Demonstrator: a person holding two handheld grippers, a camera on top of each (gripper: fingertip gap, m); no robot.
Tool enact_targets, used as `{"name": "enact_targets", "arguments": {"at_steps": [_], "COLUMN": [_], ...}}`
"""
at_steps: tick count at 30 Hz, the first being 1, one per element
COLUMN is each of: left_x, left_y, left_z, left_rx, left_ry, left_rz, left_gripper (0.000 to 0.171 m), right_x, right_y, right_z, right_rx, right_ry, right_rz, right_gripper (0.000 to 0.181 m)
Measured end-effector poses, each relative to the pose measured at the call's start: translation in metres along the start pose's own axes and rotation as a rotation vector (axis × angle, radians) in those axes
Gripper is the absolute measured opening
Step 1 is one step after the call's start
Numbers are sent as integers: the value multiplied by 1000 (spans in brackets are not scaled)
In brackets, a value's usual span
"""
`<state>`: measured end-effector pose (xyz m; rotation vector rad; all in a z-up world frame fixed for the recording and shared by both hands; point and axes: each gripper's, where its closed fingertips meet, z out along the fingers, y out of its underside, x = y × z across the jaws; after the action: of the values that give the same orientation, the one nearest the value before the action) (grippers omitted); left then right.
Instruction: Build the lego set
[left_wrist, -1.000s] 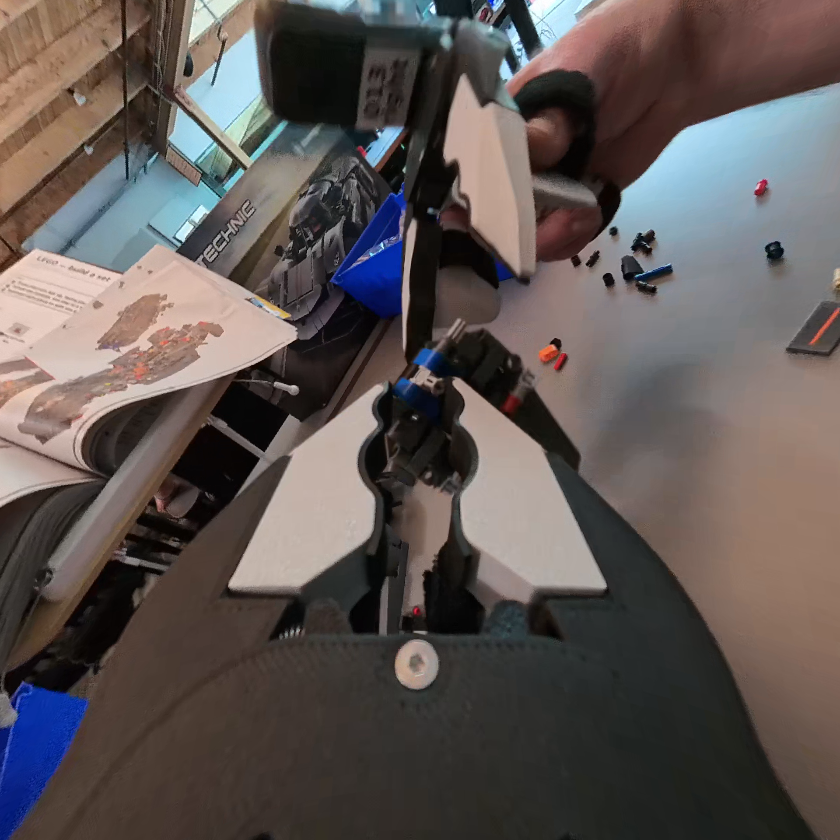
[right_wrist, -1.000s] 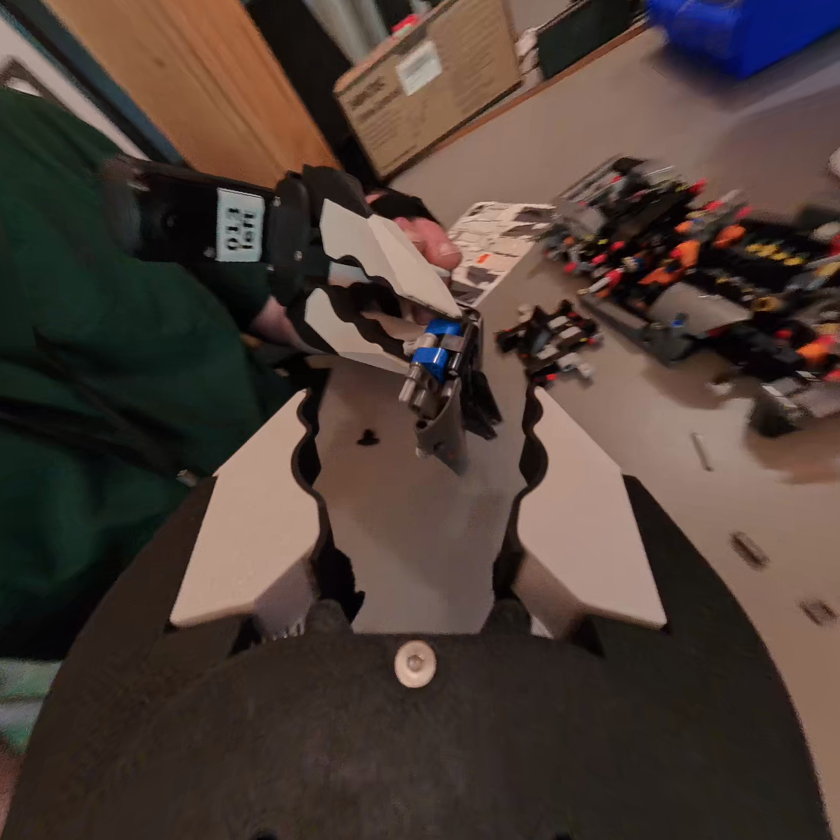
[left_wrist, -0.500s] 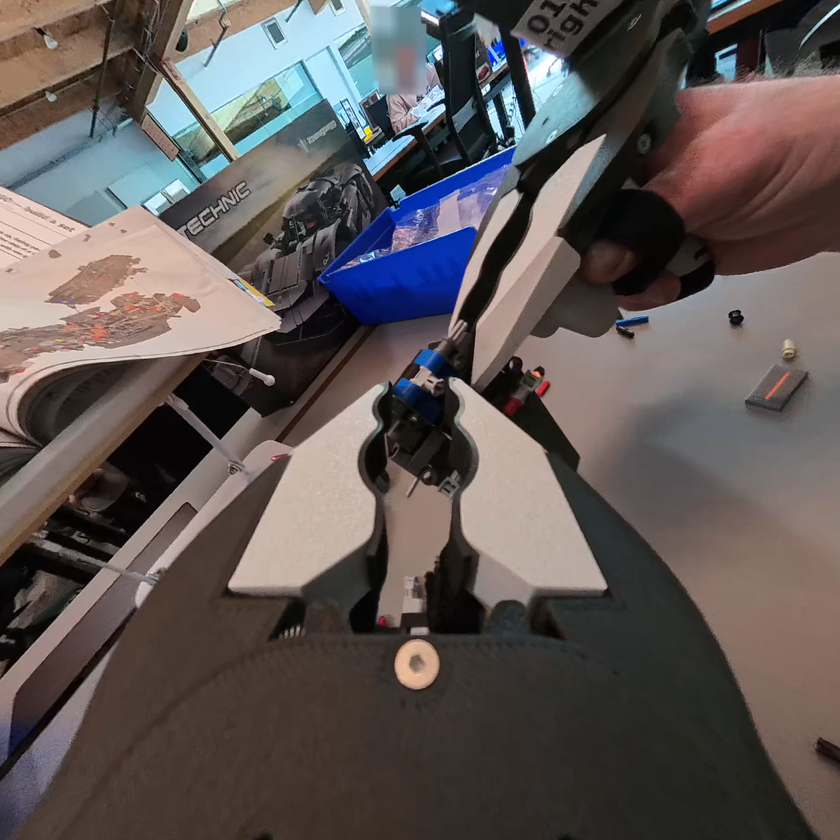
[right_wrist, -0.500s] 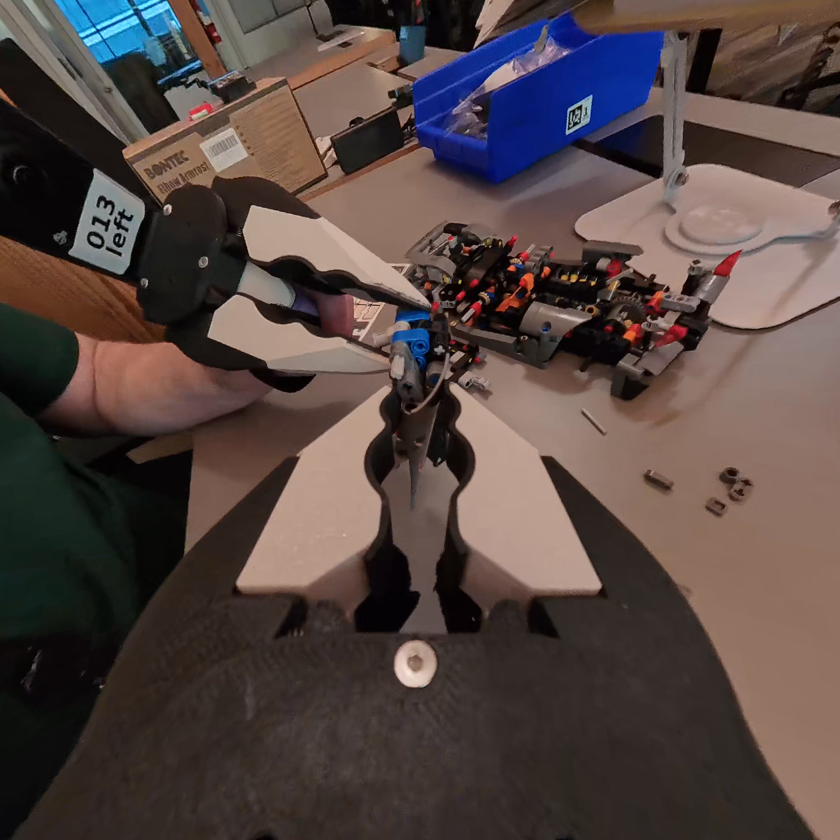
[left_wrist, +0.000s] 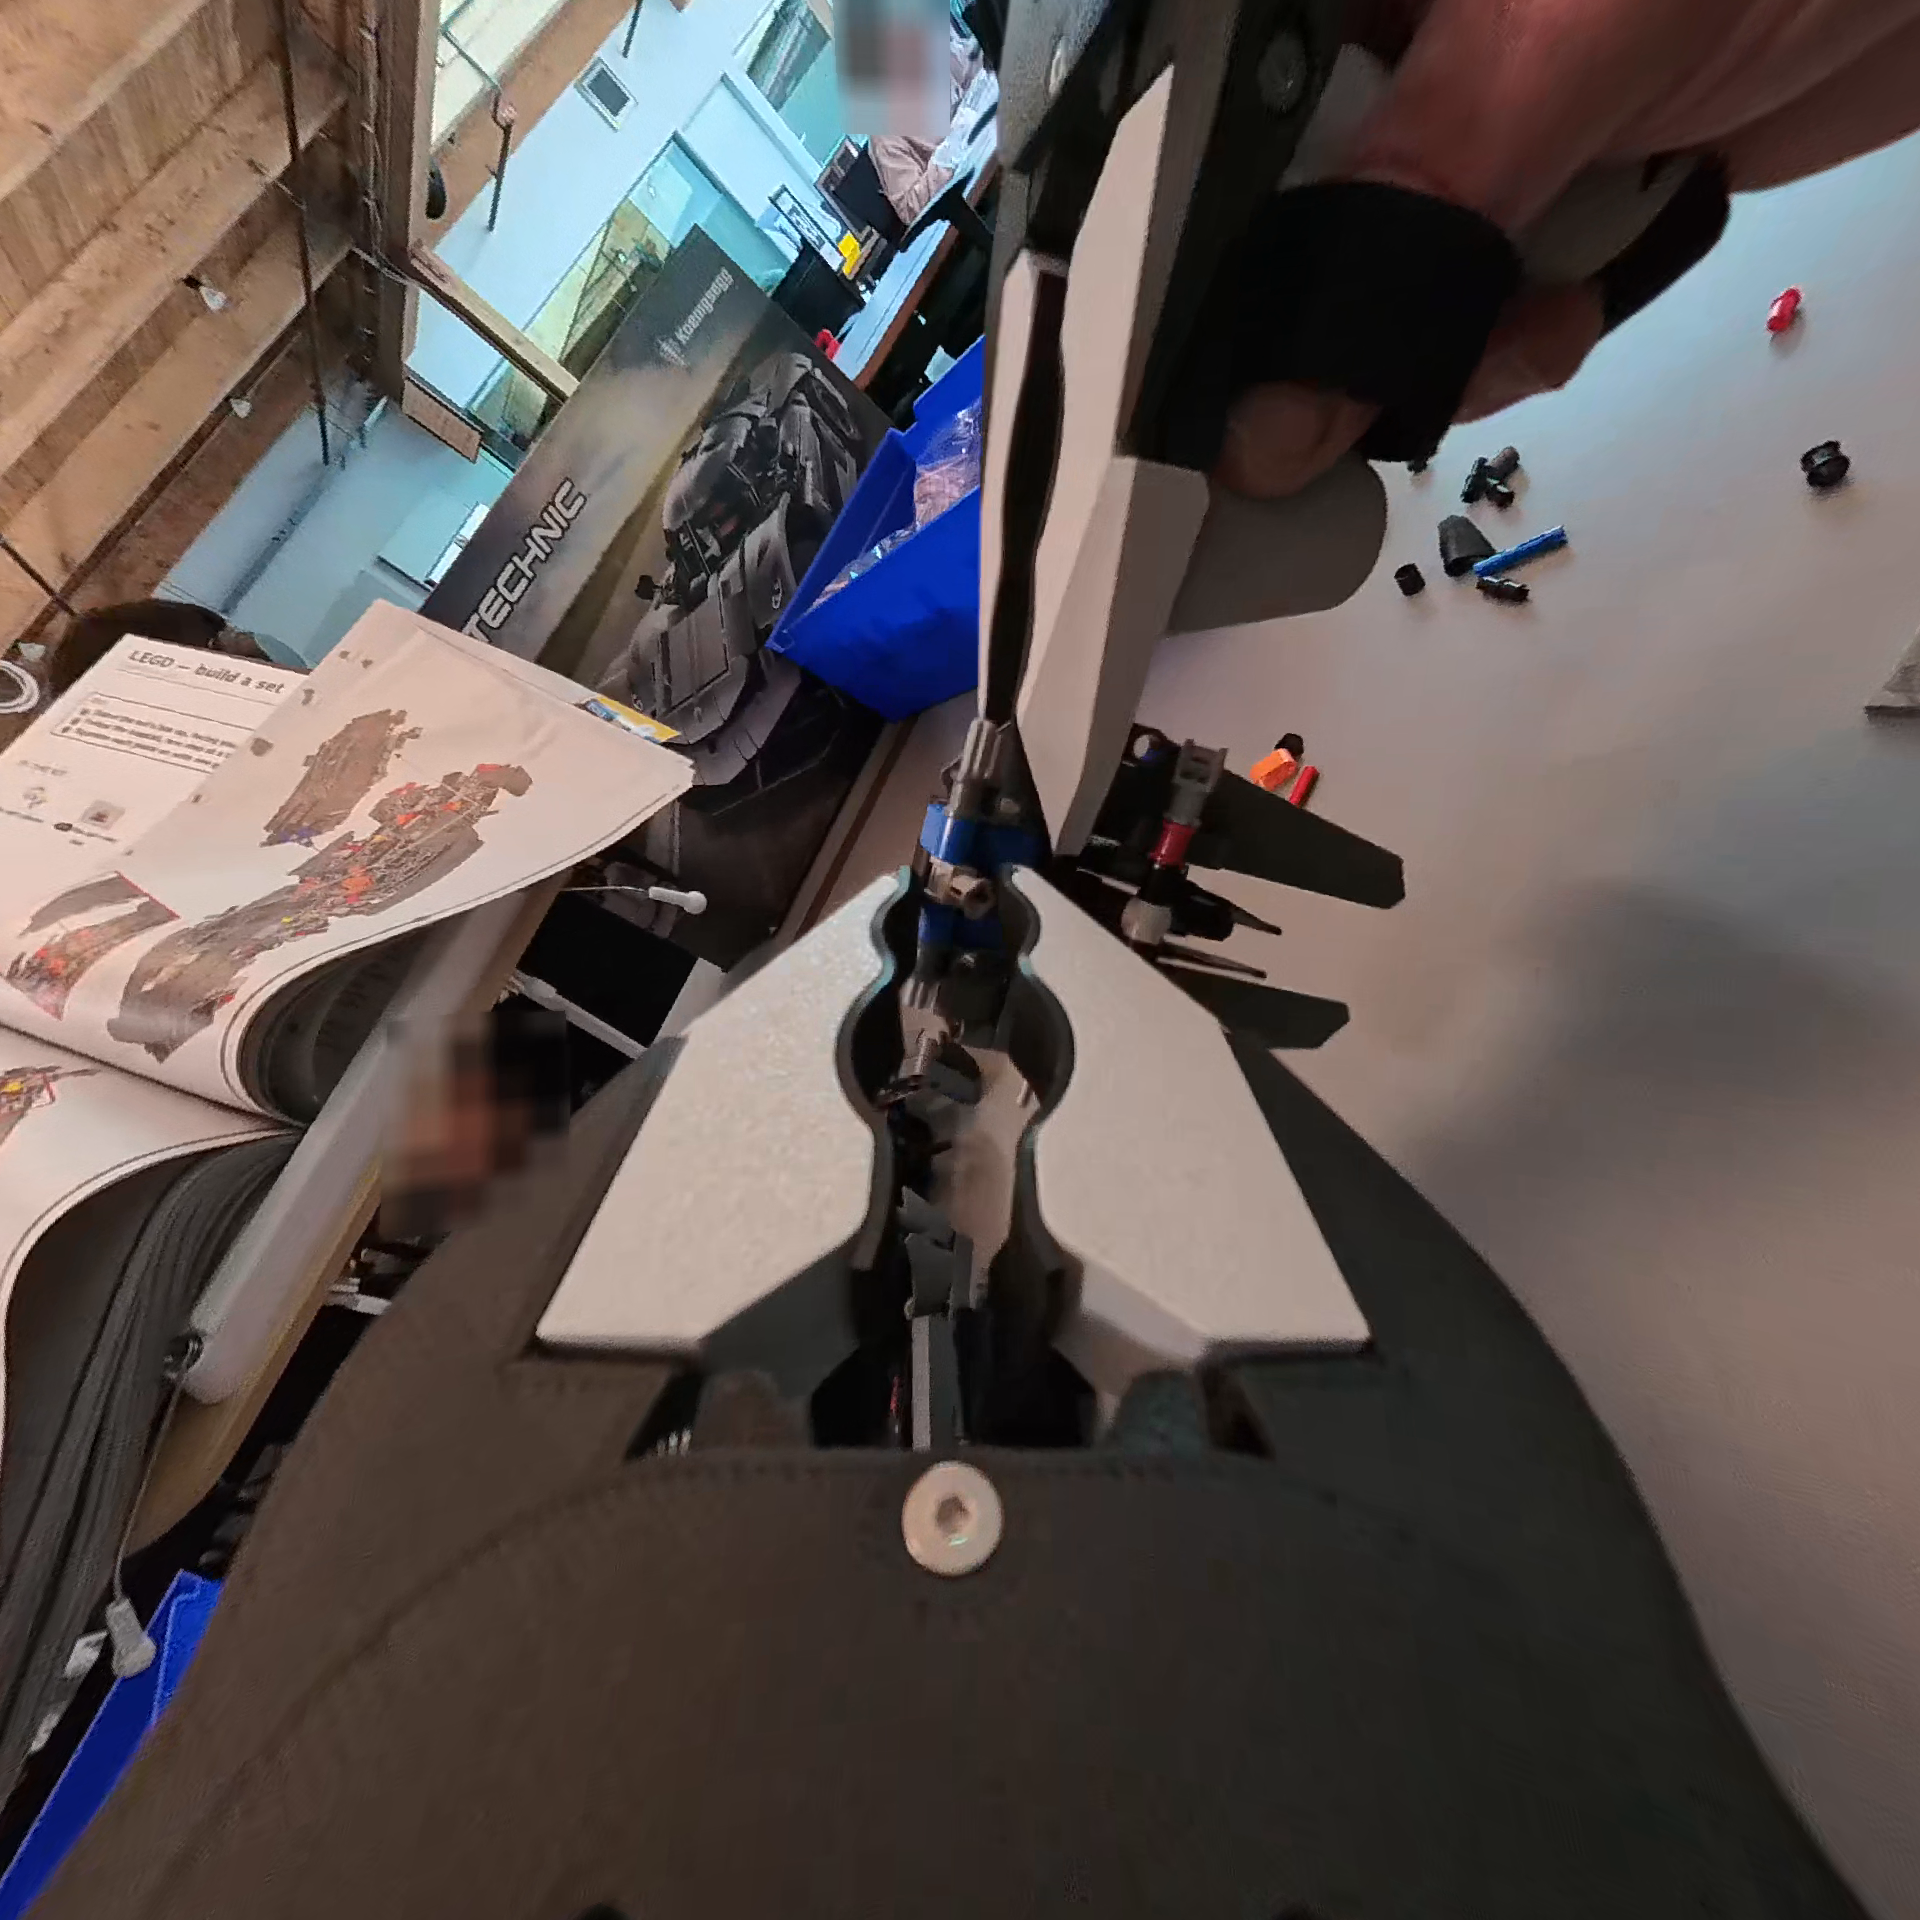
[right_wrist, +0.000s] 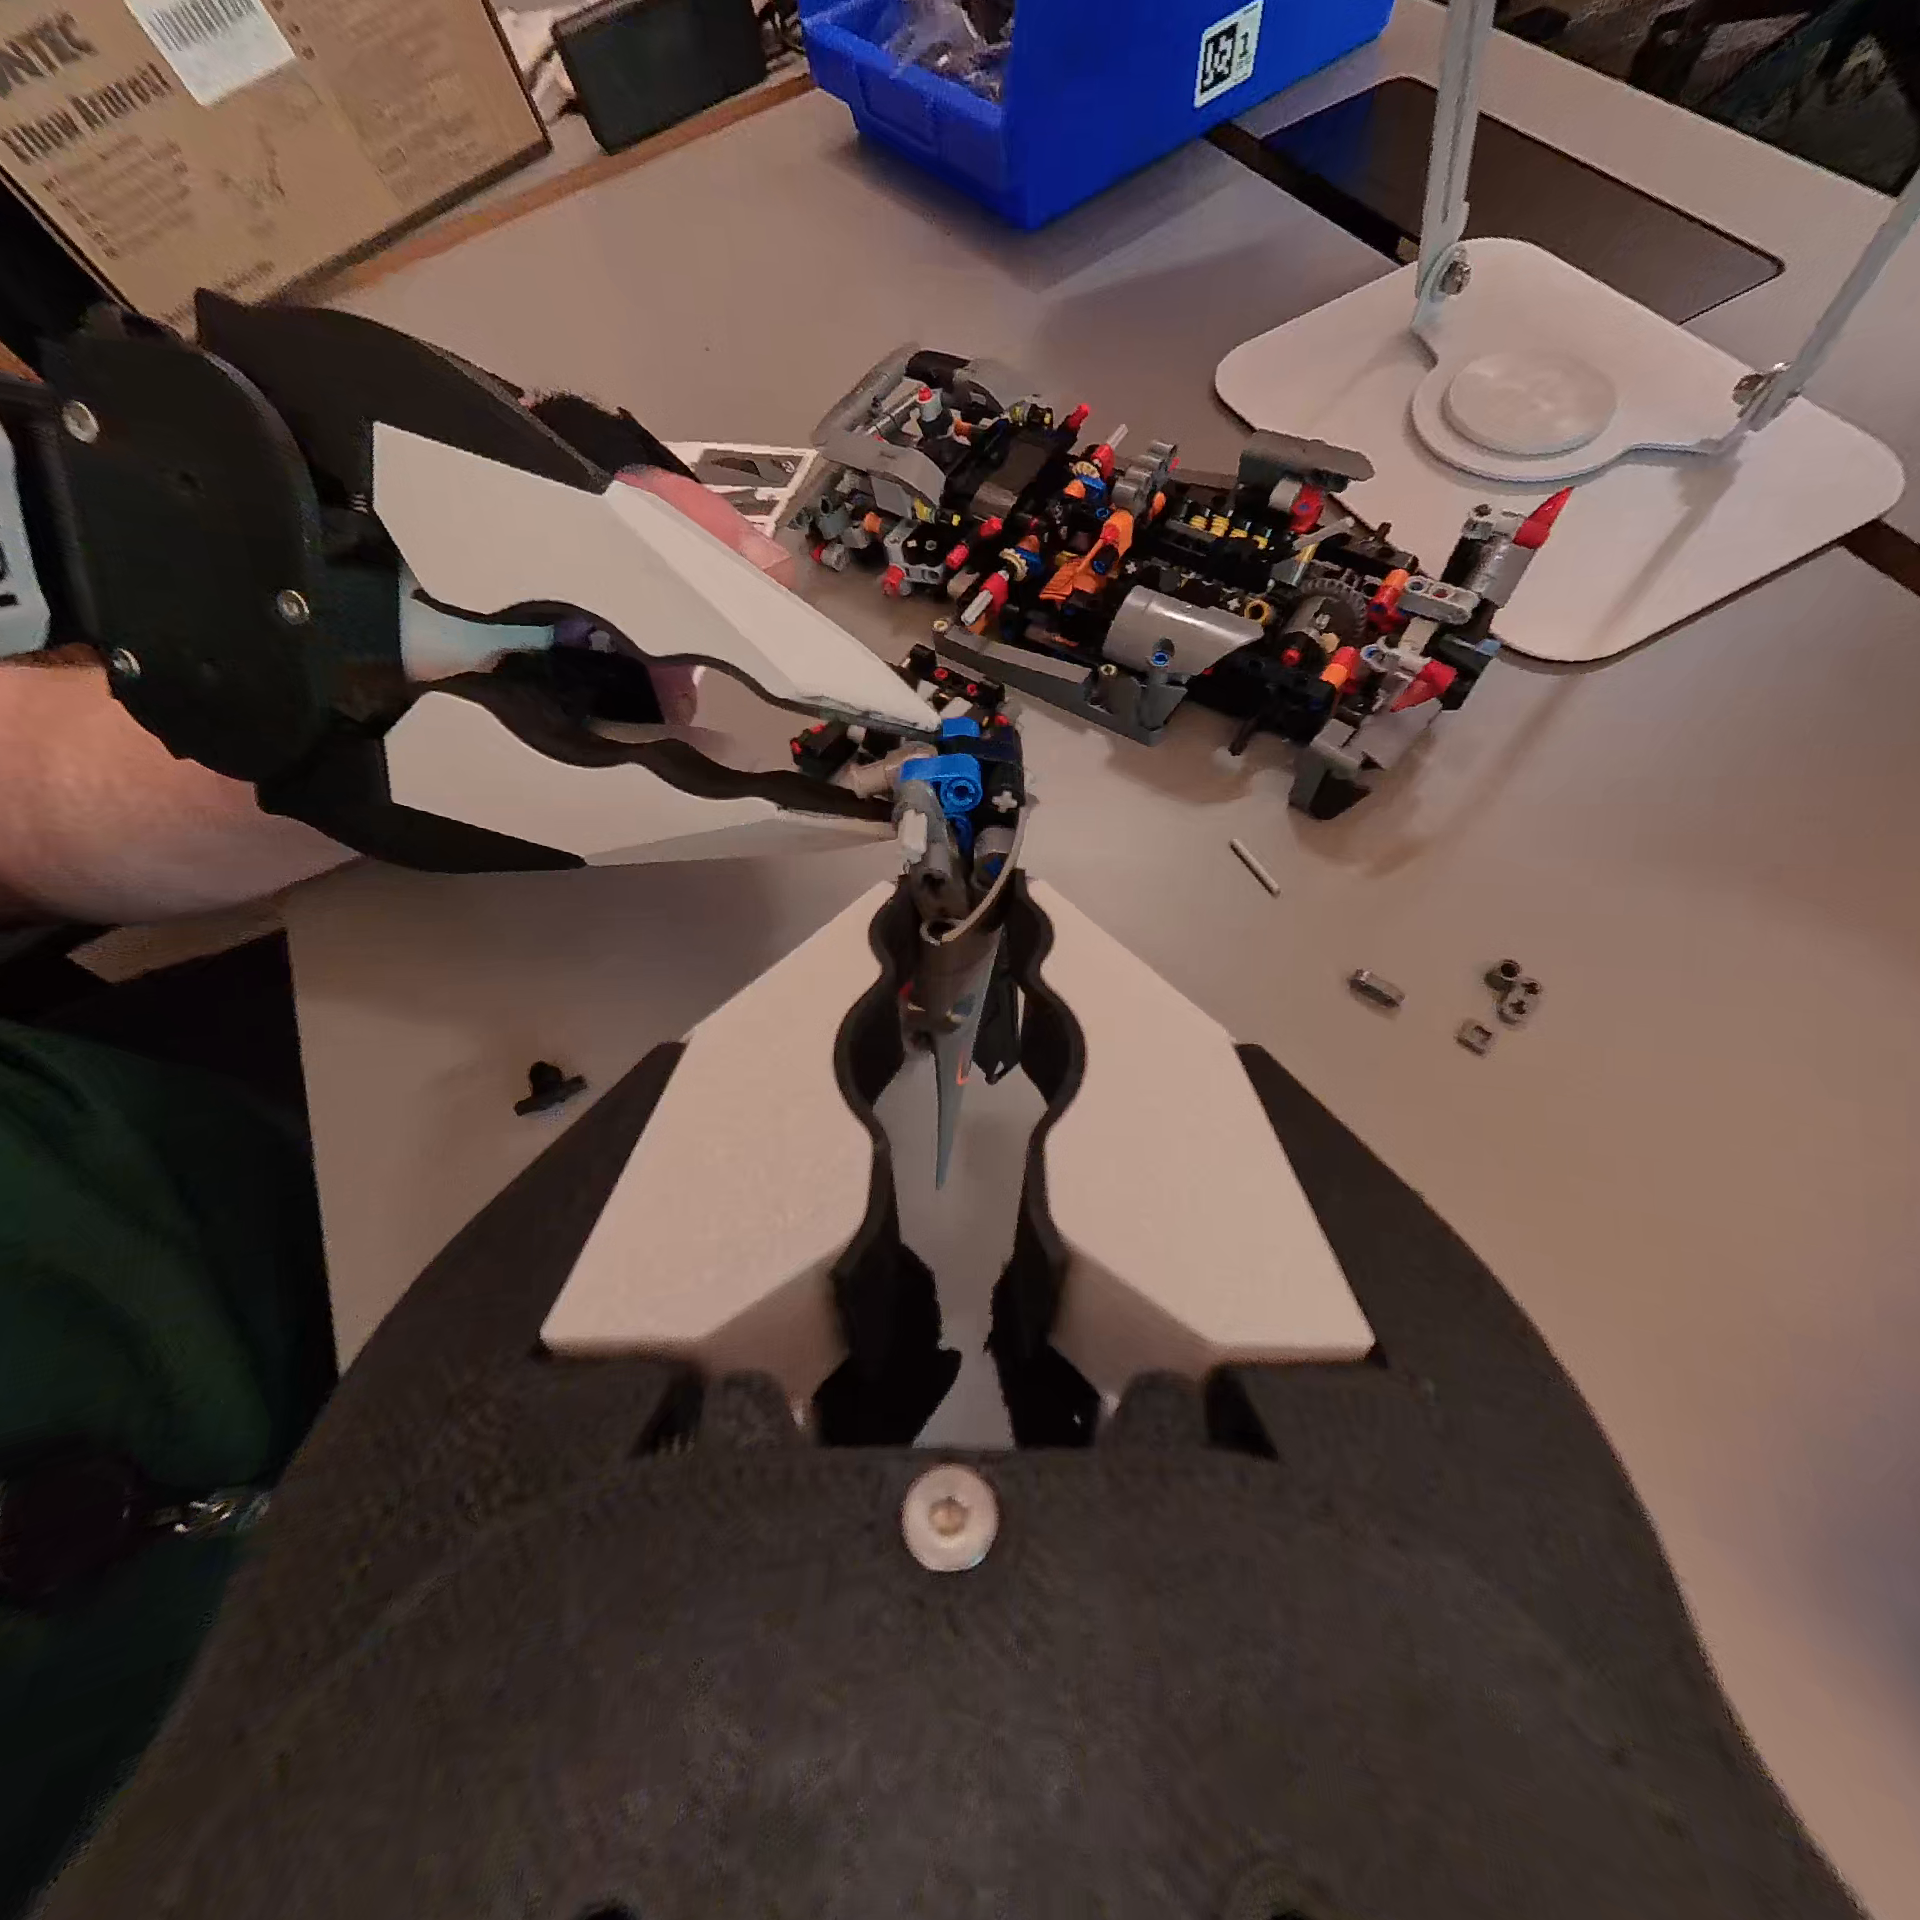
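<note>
Sub-assembly (right_wrist: 961, 821), a slim grey, black and blue lego piece, is held above the table (right_wrist: 1558, 1195) by both claws. Its long axis runs along the right claw (right_wrist: 958, 904), whose fingers are clamped on the grey, pointed end; that tip points back toward the claw's base. The left claw (left_wrist: 961, 914) pinches the blue end from the side, crosswise to the right one. Beyond the right claw lies the chassis (right_wrist: 1164, 561), with a blue bin (right_wrist: 1091, 114) farther off. Left of the left claw, a manual (left_wrist: 312, 831) lies open.

Matt grey tabletop (right_wrist: 1558, 1039), glossy plastic bin (right_wrist: 1081, 114) — paper booklet (left_wrist: 312, 831)
</note>
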<state>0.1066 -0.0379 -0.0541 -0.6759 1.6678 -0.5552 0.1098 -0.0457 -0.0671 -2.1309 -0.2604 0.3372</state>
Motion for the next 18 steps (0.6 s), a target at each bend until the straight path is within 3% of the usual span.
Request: {"name": "enact_targets", "arguments": {"at_steps": [18], "left_x": [10], "left_y": [9], "left_z": [5], "left_rx": [-20], "left_ry": [102], "left_rz": [-93], "left_gripper": [12], "right_x": [8], "right_y": [7], "right_z": [3], "right_rx": [-185], "right_ry": [164], "right_rz": [-252], "right_gripper": [14]}}
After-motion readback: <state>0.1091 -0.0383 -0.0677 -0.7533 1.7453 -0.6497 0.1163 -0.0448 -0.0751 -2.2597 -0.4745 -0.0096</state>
